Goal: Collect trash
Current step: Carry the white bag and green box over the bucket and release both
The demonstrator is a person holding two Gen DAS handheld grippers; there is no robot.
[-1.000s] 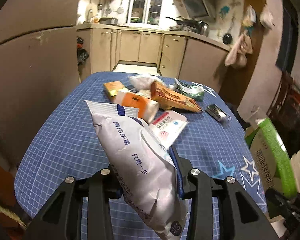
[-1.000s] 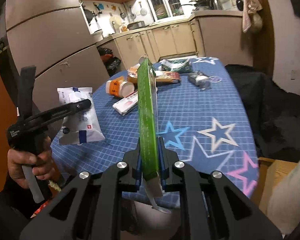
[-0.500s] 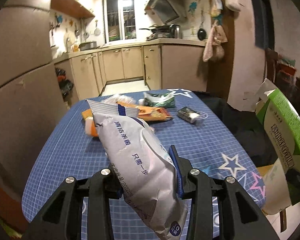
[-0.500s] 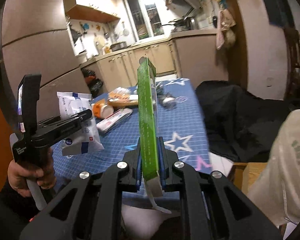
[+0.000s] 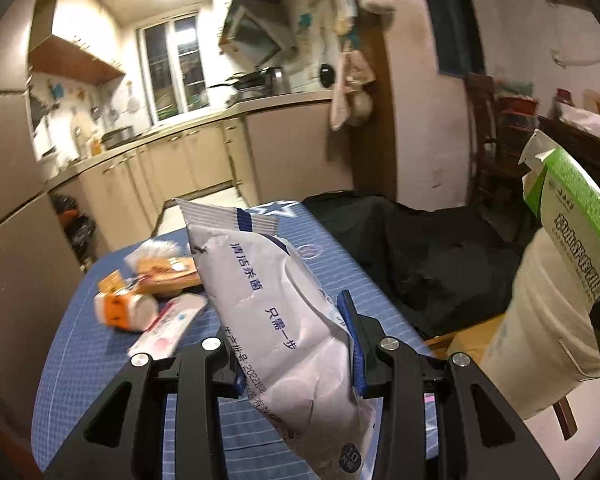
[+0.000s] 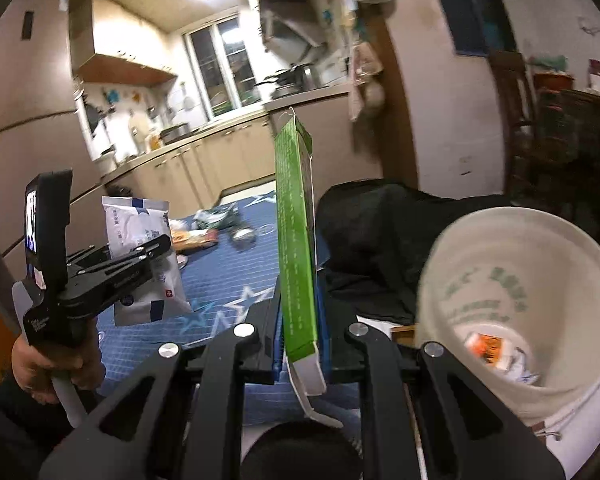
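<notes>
Left gripper is clamped on the white wipes packet; right gripper is clamped on the green carton, near the white bucket at right.

Both grippers' fingers clamped, raised forward.

The wipes packet is white with dark blue stripes and blue lettering. The carton is bright green with pale print and a white flap. The tablecloth is blue, gridded with fine white lines and scattered stars. On the tablecloth lies an orange and white bottle. The bucket is white with faded green lettering.
</notes>
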